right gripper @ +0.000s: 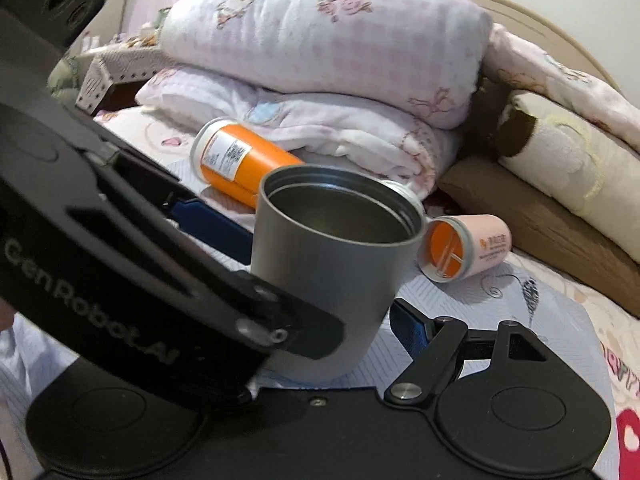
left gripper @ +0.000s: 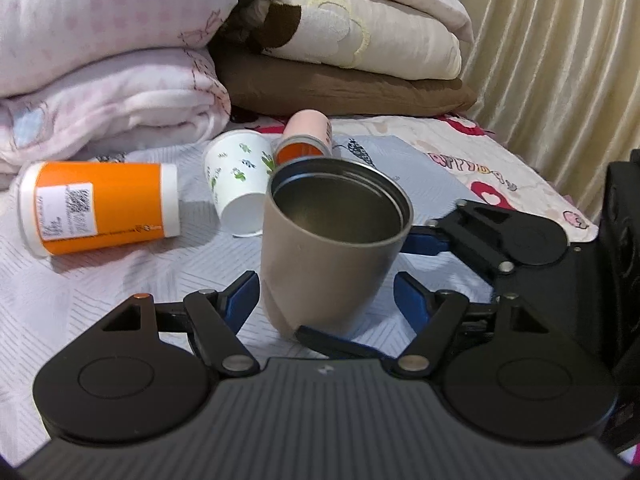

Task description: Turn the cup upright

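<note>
A grey metal cup stands upright on the bed, mouth up; it also shows in the right wrist view. My left gripper is open, its blue-padded fingers either side of the cup's base with gaps. My right gripper is also open around the cup; one blue finger sits just right of it, the other is hidden behind the left gripper's body. The right gripper's fingers also show in the left wrist view, beside the cup.
An orange canister lies on its side at left. A white paper cup with green print and a pink-and-orange container lie behind the metal cup. Folded quilts and pillows are stacked at the back. A curtain hangs at right.
</note>
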{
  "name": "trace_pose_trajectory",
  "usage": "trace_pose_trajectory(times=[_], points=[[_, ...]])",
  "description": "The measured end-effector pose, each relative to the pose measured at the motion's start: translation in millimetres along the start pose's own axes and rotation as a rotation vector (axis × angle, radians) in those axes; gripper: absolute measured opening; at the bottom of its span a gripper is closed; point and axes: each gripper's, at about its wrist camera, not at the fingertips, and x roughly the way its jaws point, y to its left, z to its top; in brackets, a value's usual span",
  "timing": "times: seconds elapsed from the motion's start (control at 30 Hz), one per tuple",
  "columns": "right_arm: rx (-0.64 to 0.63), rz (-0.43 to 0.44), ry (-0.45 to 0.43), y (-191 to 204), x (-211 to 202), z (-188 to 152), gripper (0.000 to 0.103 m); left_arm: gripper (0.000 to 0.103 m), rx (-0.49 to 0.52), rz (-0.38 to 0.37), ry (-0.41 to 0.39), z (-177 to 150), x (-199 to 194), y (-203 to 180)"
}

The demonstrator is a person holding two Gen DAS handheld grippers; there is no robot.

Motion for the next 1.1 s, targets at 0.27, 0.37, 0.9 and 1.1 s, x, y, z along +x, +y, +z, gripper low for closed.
trace_pose_trajectory(times=[0.27,0.37,0.9,1.1], points=[[0.211,0.049,0.073,-24,-7,-14,0.085,0.073,-0.067,-0.010,0.072,6,-11,-5],[0.293,0.059,0.071,-35,-20,-18,0.085,0.074,-0.076,0.003,0.076,10,-21,-7],[0.416,-0.055,0.111,-56,-113,14,0.085,0.077,-0.061,0.250,0.143,42,-98,-45],[0.423,-0.021,0.066,-58,-157,41,0.085,0.085,-0.015,0.285,0.130,59,-135,-67]])
